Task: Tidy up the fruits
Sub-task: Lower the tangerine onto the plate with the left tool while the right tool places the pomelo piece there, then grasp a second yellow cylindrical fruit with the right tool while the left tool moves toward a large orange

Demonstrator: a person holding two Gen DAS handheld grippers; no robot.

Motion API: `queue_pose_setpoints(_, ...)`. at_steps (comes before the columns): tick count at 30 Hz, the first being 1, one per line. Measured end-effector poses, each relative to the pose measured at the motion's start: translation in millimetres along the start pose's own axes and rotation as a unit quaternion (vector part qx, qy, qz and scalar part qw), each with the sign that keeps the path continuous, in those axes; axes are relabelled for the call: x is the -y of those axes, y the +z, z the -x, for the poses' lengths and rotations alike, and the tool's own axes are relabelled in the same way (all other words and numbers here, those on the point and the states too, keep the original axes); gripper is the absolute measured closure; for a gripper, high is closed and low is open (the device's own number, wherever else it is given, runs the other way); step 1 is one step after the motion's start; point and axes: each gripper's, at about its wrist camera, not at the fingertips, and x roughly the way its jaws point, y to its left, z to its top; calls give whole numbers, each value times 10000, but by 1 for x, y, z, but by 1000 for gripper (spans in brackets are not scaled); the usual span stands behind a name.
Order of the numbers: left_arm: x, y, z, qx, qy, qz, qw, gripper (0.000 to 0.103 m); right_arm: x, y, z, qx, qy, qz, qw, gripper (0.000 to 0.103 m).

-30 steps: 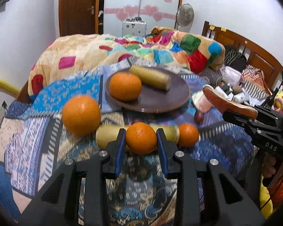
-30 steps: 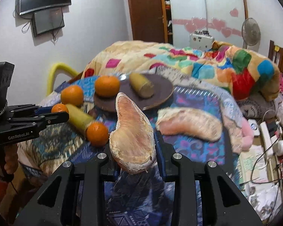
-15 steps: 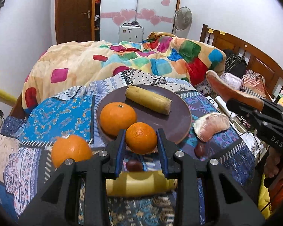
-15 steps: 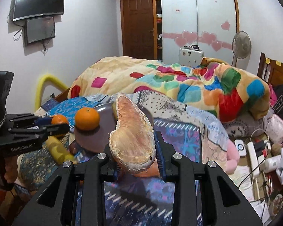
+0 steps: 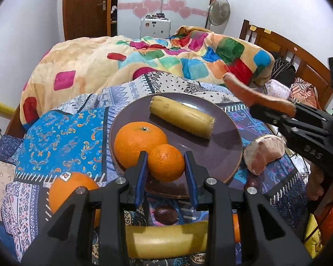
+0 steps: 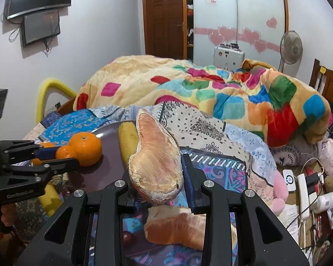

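Here, left gripper (image 5: pixel 166 163): jaws pinching the small orange (image 5: pixel 165 162), hovering over the plate (image 5: pixel 222 153) beside a bigger orange (image 5: pixel 138 140).
Right gripper (image 6: pixel 159 177): jaws gripping a pomelo wedge (image 6: pixel 156 157).

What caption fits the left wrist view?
Left gripper holding a small orange over a plate.

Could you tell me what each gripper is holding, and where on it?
Left gripper: small orange, by its sides. Right gripper: pomelo wedge, by its lower flanks.
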Motion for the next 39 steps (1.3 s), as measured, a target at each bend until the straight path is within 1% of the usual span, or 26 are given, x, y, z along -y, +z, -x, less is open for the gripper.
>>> queue_pose_setpoints(2,1,1,0,12,40,-28,10000,70,2,1,-9,-123,-8,0,9999,75)
queue_pose_setpoints(3,1,2,-1,12,46,-32,10000,68,3,1,-12,-172,3,-11,9999,75)
queue_pose_setpoints(4,2,2,-1,13,41,-51,10000,64,4,2,-16,-230,18,-23,9997,75)
queue_pose_setpoints(5,3,3,-1,18,41,-66,10000,62,6,2,-19,-277,22,-37,9996,75)
queue_pose_setpoints(7,5,3,-1,33,70,-82,9999,53,8,3,-23,-340,12,-32,9994,75)
queue_pose_setpoints(9,4,3,0,76,109,-79,9999,47,8,4,-27,-389,-6,-9,9992,75)
queue_pose_setpoints(15,-4,7,11,251,71,52,9996,45,4,12,-38,-504,26,99,9987,75)
queue_pose_setpoints(19,-11,10,23,432,147,97,9989,38,-2,19,-49,-548,-6,203,9983,75)
queue_pose_setpoints(22,-17,9,30,524,248,97,9983,35,-2,23,-58,-600,-29,177,9980,74)
queue_pose_setpoints(26,-25,7,34,536,344,151,9979,33,-1,26,-70,-733,-12,104,9973,74)
queue_pose_setpoints(29,-31,3,34,490,394,194,9978,33,0,24,-80,-986,48,44,9951,72)
queue_pose_setpoints(30,-32,2,34,471,402,207,9979,33,0,22,-80,-1008,79,25,9949,69)
queue_pose_setpoints(31,-33,0,34,444,414,225,9979,32,-1,21,-78,-997,107,35,9950,68)
queue_pose_setpoints(34,-36,-2,33,381,445,264,9979,32,-4,20,-66,-859,-18,157,9962,61)
queue_pose_setpoints(36,-37,-5,36,365,473,279,9978,32,-6,21,-55,-777,-2,190,9968,57)
queue_pose_setpoints(39,-38,-9,44,383,519,290,9975,32,-10,22,-33,-606,48,234,9979,56)
